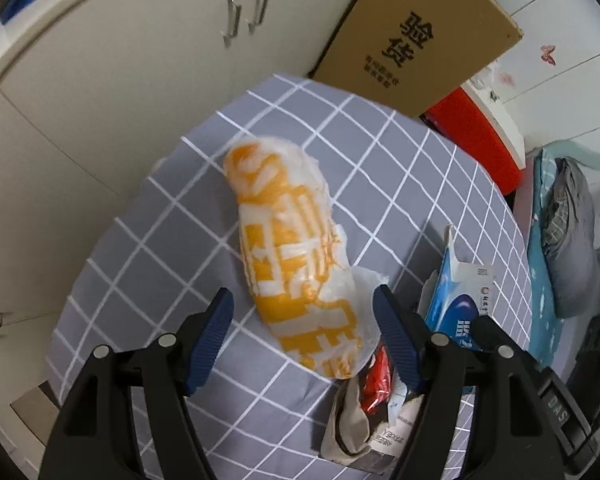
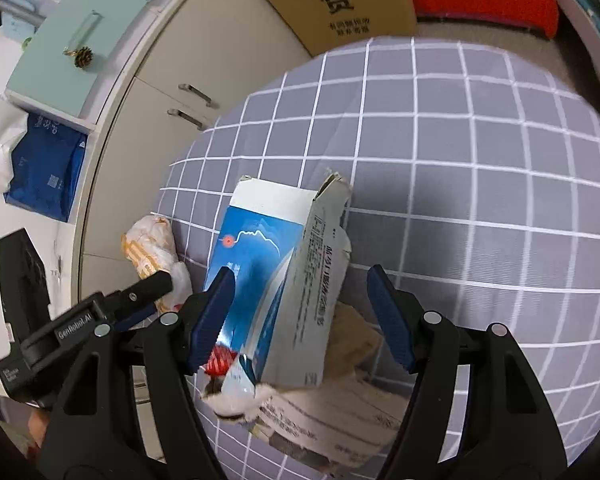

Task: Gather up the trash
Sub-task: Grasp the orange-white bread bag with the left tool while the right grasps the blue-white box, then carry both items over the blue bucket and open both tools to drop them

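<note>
An orange-and-white crumpled plastic wrapper (image 1: 296, 256) lies on the grey checked tablecloth (image 1: 148, 264). My left gripper (image 1: 304, 300) is open, its jaws either side of the wrapper's near end, not closed on it. A torn blue-and-white carton (image 2: 276, 280) stands between the open jaws of my right gripper (image 2: 300, 284). Under it lie a crumpled paper packet (image 2: 340, 420) and a red scrap (image 2: 219, 362). The carton (image 1: 456, 300) and the red scrap (image 1: 380, 376) show at the left view's lower right. The wrapper (image 2: 148, 248) and the left gripper's fingers (image 2: 156, 280) show at the right view's left.
A brown cardboard box (image 1: 416, 36) leans behind the table beside a red-and-white container (image 1: 476, 132). White cabinet doors with metal handles (image 1: 244, 12) stand to the left. Blue and grey bedding (image 1: 568, 240) lies on the right. A blue bag (image 2: 48, 164) sits in a shelf.
</note>
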